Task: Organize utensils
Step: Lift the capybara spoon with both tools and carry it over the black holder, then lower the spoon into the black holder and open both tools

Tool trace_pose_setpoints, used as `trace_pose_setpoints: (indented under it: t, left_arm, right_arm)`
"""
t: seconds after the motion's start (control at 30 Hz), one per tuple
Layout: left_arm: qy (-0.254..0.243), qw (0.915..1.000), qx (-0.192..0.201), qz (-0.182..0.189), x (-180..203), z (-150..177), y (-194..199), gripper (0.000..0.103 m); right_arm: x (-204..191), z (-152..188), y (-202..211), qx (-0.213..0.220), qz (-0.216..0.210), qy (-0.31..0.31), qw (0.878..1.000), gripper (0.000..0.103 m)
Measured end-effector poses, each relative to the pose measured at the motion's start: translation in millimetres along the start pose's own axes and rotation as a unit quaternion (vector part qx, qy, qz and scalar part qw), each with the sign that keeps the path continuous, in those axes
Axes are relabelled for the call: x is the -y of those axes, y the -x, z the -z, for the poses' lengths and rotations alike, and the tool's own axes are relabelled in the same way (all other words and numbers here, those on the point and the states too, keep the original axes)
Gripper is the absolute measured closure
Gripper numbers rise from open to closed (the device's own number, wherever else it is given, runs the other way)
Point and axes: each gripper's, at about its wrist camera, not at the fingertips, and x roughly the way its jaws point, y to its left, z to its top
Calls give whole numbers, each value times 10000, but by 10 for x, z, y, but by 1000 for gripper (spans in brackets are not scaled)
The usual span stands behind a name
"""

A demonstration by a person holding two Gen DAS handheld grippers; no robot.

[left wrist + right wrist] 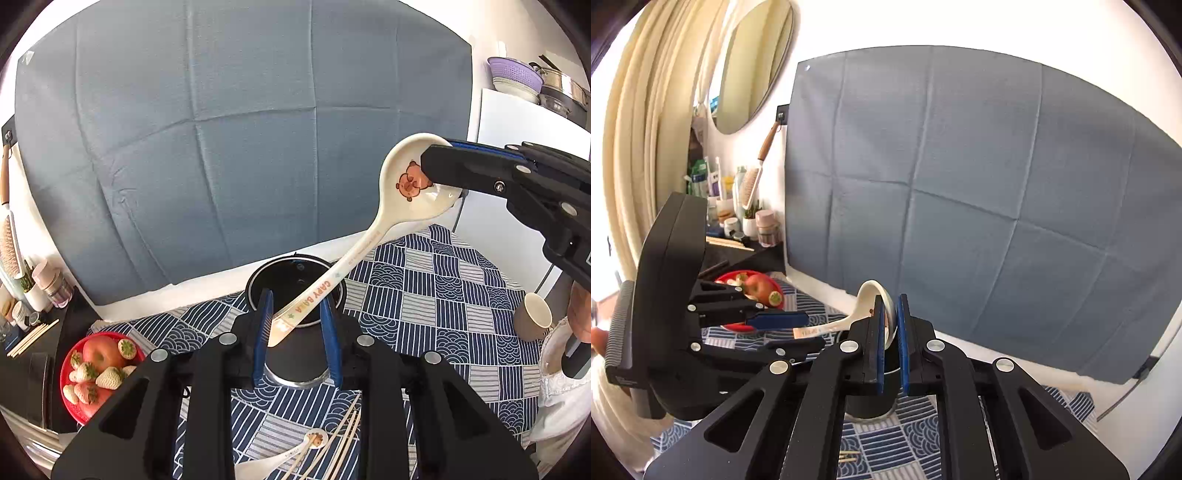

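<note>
Both grippers hold one cream spoon (373, 236) above the black holder (295, 291), the right gripper (891, 314) clenching its bowl, the left gripper (297, 314) grasping its handle

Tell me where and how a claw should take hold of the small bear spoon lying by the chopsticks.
Grip the small spoon mid-handle, coming straight down from above. It lies flat on the cloth, and the chopsticks crowd its bowl end, so the slim handle probably gives the clearest pinch.
</note>
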Motion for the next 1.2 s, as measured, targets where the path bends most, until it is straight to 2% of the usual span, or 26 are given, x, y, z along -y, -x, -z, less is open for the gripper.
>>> trace_pose_setpoints:
  t: [0.23,0.43,0.7,0.73,0.77,0.8,0.87,0.93,0.97,1.2]
  left_arm:
    - [-1,9997,49,240,35,-182,-292,77]
    - [108,9988,-131,452,44,-205,-607,80]
    - [154,9981,-212,551,-26,-121,-784,80]
    - [145,9974,-203,671,-36,-108,-784,79]
    - [148,9970,-177,741,-44,-98,-775,70]
    - [147,9971,-125,736,-57,-79,-754,48]
    - [64,9979,19,647,-74,-32,-691,29]
    - [15,9979,53,644,-104,16,-643,26]
    - [17,9982,75,597,-125,37,-621,25]
    - [220,9987,17,451,-330,182,-527,23]
  right_arm:
    - [153,-105,-139,-78,372,81,9992,96]
    - [200,-113,-331,-276,525,201,9980,95]
    - [234,-59,-577,-498,455,222,9975,94]
    - [249,-47,-597,-501,425,215,9976,92]
    - [261,-40,-625,-520,439,229,9974,77]
    - [275,-26,-649,-528,510,260,9970,54]
    - [314,13,-665,-456,629,302,9965,43]
    - [375,55,-672,-474,693,275,9961,40]
    - [414,71,-675,-479,748,211,9958,35]
    - [553,192,-625,-462,773,-15,9959,18]
